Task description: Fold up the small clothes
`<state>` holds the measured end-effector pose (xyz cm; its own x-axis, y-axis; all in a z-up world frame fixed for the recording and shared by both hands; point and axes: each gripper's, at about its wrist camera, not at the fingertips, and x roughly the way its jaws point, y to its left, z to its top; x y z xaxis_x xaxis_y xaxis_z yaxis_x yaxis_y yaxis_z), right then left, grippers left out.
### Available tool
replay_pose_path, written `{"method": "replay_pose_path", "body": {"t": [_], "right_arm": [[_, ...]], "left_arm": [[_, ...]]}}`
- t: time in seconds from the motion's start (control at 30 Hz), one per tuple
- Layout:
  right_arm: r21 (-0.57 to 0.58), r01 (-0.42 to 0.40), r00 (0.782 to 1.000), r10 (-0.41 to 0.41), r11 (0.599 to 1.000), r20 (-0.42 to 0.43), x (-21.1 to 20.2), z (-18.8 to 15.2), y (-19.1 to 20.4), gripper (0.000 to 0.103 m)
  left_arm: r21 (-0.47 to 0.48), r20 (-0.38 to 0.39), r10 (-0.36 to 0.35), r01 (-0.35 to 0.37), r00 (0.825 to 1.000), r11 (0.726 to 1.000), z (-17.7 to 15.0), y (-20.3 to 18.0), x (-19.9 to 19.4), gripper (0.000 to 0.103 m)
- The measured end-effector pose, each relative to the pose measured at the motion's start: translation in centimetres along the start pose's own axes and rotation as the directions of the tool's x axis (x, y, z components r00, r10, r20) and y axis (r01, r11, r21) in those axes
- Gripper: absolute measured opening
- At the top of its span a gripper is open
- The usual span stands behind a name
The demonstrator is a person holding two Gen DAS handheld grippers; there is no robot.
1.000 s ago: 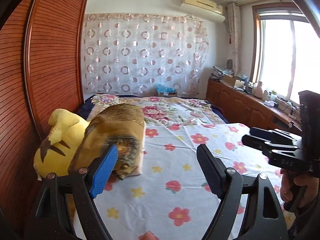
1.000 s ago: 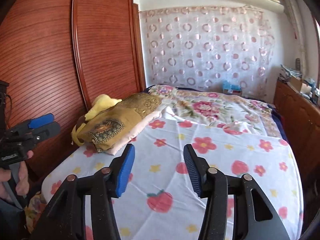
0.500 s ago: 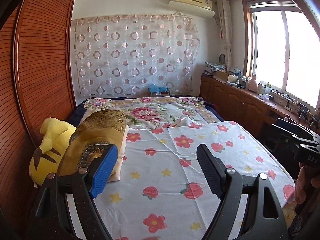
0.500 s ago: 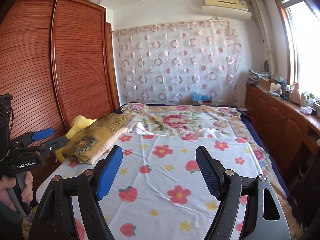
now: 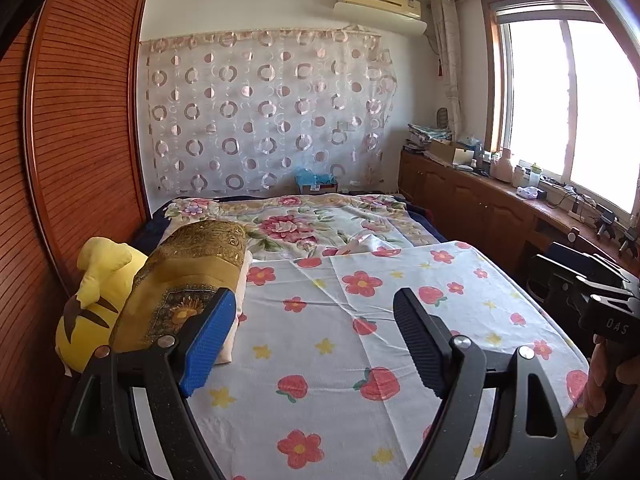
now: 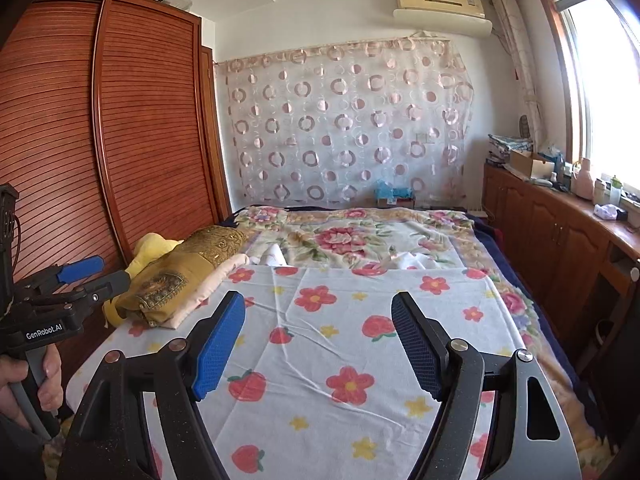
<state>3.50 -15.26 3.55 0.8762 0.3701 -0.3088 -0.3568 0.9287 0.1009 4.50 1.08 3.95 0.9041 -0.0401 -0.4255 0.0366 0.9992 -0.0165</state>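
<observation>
Folded clothes (image 5: pixel 188 280), a mustard-gold embroidered piece stacked on a pale pink one, lie at the left edge of the bed, resting against a yellow plush toy (image 5: pixel 96 304) beside the slatted wooden wardrobe (image 5: pixel 76 128). A white sheet with flowers and strawberries (image 6: pixel 344 344) covers the near part of the bed and lies bare in front of both tools. The left gripper (image 5: pixel 316 332) hovers over the sheet with its jaws spread wide and nothing between them. The right gripper (image 6: pixel 318 340) has just been opening its jaws; they now stand wide apart, also empty, above the sheet.
</observation>
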Motion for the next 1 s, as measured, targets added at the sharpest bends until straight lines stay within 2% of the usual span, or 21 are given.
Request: {"method": "replay_pose_path", "body": {"t": [1.0], "right_arm": [[-0.006,-0.020,1.000,0.020,1.000,-0.004,-0.3,0.4,-2.0,0.077]], "left_arm": [[-0.013,0.021,0.027,-0.026,0.999,1.000,-0.1,0.7,-0.6,0.082]]}}
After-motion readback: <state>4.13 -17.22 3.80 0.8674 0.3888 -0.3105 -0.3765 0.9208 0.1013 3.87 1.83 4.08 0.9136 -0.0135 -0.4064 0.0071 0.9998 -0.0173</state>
